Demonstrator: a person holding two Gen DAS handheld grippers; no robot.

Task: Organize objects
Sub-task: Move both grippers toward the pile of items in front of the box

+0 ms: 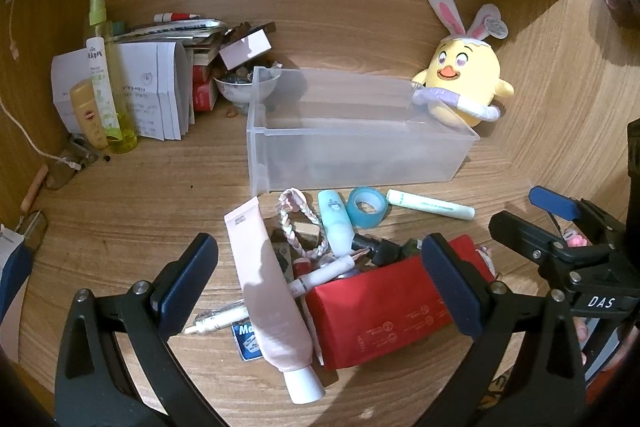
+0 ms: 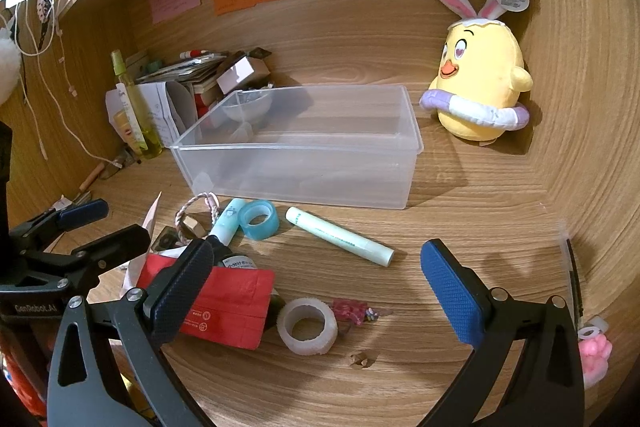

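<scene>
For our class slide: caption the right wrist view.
Open right gripper hovers over white tape roll, beside the empty clear plastic bin.

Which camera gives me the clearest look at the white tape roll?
The right wrist view. The white tape roll lies in the open on the desk between the gripper's fingers, beside the red pouch, with its hole fully visible. The left wrist view does not show it; the pile there hides that spot.
</scene>
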